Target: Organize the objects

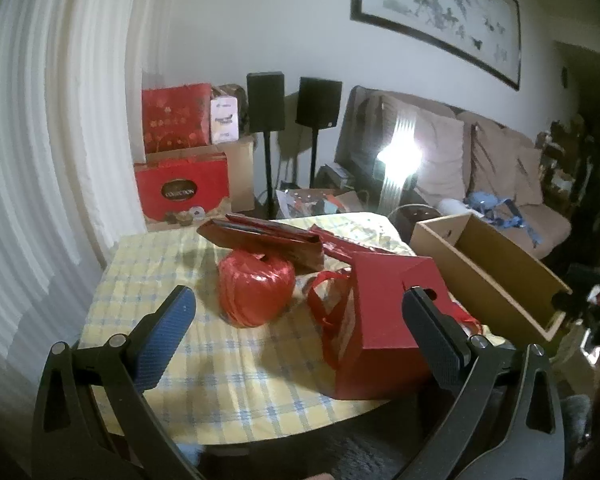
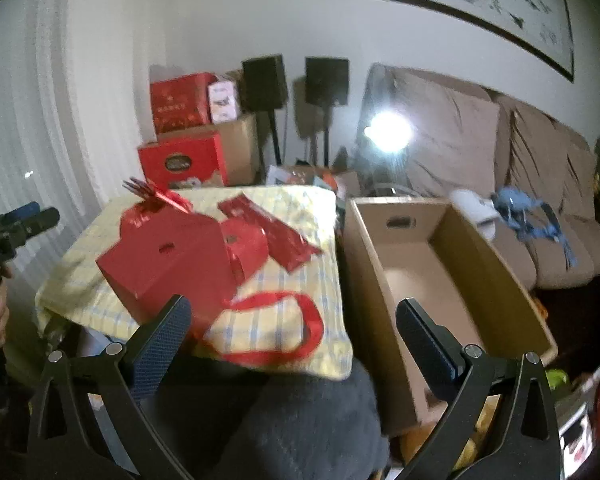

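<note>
Living-room clutter surrounds a small table under a yellow checked cloth [image 1: 236, 384], with a sofa [image 2: 540, 184] at right. At centre frame lie the red things to sort: a ribbon spool [image 1: 256, 288], a gabled gift box [image 1: 384, 332], flat red packets [image 2: 276, 232] and a loose ribbon loop [image 2: 300, 332]. The cardboard box [image 2: 496, 264] stands empty just right of the table. Left gripper [image 1: 296, 328] and right gripper [image 2: 290, 330] both gape wide, holding nothing. My worry — the loop could snag a finger and drag the cloth; the spool may roll.
</note>
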Available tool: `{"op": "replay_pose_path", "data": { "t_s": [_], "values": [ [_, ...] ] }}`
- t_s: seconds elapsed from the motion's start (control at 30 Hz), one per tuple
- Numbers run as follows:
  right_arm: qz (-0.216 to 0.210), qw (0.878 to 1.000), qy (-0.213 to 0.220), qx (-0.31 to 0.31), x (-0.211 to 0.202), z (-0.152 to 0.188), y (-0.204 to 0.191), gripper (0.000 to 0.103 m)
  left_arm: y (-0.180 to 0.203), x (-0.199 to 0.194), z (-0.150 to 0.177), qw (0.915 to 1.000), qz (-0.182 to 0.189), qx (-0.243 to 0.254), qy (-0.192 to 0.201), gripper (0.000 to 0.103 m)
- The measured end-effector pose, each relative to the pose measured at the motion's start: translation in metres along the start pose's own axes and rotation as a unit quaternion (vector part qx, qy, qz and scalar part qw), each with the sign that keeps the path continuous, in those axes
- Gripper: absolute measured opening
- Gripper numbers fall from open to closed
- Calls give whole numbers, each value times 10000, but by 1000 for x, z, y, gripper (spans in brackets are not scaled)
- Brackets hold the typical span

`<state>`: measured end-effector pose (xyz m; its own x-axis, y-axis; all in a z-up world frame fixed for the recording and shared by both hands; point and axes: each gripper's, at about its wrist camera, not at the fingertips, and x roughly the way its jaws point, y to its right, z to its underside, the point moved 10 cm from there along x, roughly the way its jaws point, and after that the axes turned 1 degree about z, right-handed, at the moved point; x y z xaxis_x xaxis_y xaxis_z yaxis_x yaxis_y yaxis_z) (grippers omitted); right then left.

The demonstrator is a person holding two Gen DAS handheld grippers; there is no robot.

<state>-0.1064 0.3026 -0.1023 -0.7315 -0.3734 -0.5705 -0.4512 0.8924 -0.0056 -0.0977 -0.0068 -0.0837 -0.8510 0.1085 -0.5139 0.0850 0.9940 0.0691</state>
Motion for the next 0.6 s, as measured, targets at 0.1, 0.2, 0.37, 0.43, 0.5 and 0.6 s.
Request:
{"op": "replay_pose_path", "data": {
  "t_s": [0.1,0.2,0.37,0.43,0.5,0.6],
  "values": [
    [-27,9998,100,-184,7,-14,-2,103,-5,1,-3,9999,-122,3,8,103],
    [-213,9992,117,-302,20,-24,-7,103,-7,3,-5,9998,-176,-50,-27,103],
    [-632,9972,-124,-386,48,-23,-18,103,-1,9,-1,9997,7,-199,-158,103],
    [-686,9967,-175,-409,59,-19,-19,103,8,13,3,9996,60,-168,-234,103],
    [-729,9965,-232,-340,70,-13,-16,103,18,18,6,9994,90,-61,-343,103],
    [-763,9966,-319,-57,82,0,-2,103,40,24,11,9986,208,156,-451,103]
  ]
}}
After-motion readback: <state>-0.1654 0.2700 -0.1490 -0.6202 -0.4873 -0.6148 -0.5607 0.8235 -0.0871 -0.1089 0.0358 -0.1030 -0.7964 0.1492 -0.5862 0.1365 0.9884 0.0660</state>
